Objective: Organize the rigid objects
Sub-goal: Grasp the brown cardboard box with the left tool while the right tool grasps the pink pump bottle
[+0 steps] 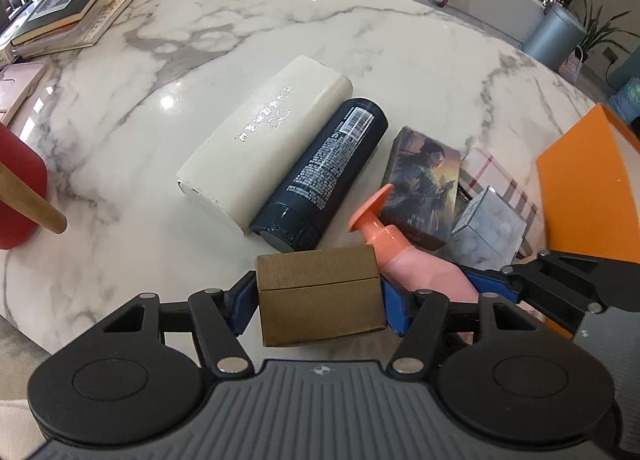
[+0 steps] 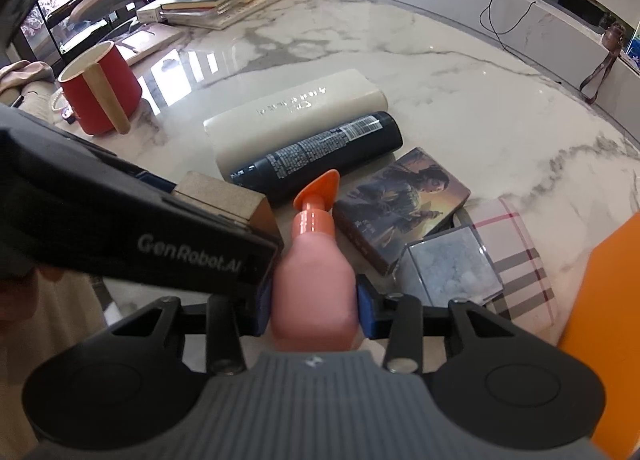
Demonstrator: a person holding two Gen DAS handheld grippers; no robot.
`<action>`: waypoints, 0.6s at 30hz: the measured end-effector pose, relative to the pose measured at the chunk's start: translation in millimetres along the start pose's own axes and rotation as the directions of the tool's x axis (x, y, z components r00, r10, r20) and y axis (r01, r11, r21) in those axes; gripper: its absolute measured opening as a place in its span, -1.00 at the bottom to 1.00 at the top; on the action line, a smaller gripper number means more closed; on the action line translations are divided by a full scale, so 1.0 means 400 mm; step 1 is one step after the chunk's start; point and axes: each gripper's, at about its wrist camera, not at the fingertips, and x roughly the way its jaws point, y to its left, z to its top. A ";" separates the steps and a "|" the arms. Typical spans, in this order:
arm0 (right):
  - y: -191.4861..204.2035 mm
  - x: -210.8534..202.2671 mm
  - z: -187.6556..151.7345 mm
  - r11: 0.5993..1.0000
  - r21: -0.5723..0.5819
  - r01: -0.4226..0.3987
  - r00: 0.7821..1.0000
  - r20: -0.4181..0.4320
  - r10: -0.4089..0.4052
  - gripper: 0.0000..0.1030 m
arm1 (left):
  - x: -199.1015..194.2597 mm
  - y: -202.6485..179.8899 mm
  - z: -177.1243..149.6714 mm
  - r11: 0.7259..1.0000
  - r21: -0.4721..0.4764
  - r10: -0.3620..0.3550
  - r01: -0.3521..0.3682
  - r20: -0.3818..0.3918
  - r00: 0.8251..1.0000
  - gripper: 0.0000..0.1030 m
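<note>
The marble table (image 1: 280,40) carries a half-built row. At its right edge sits a large orange box (image 1: 584,196), and at the far left a stack of books (image 1: 68,4) and a red cup (image 2: 100,88) with a wooden handle stand well apart from the work.

In the middle, a cream case (image 1: 264,144) lies on its side with a dark cylindrical bottle (image 1: 324,176) touching its right flank, both at the same angle. Just beside the bottle lies an illustrated box (image 1: 424,188) showing a figure; it leans partly onto a plaid-patterned item (image 2: 520,260), with a small clear cube (image 2: 452,268) of pale filling in front. These three overlap loosely and are not lined up.

Nearest the cameras, the left tool (image 1: 318,296) clamps a small brown cardboard box (image 1: 320,292); its blue pads press on both sides. Whether the box rests on the table cannot be told. The right tool (image 2: 314,300) grips a pink pump bottle (image 2: 316,280) by its body, the orange nozzle pointing toward the dark bottle. The two held things are just beside each other.

By my reading the task is about midway: the case and dark bottle look placed, the two gripped items remain to be set into the row, and the cluster on the right probably needs straightening.
</note>
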 end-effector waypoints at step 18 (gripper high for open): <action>-0.047 -0.107 -0.087 0.997 0.073 -0.004 1.000 -0.012 0.005 -0.18 | -0.056 -0.017 -0.059 0.995 -0.055 -0.088 0.087 -0.002 0.996 0.36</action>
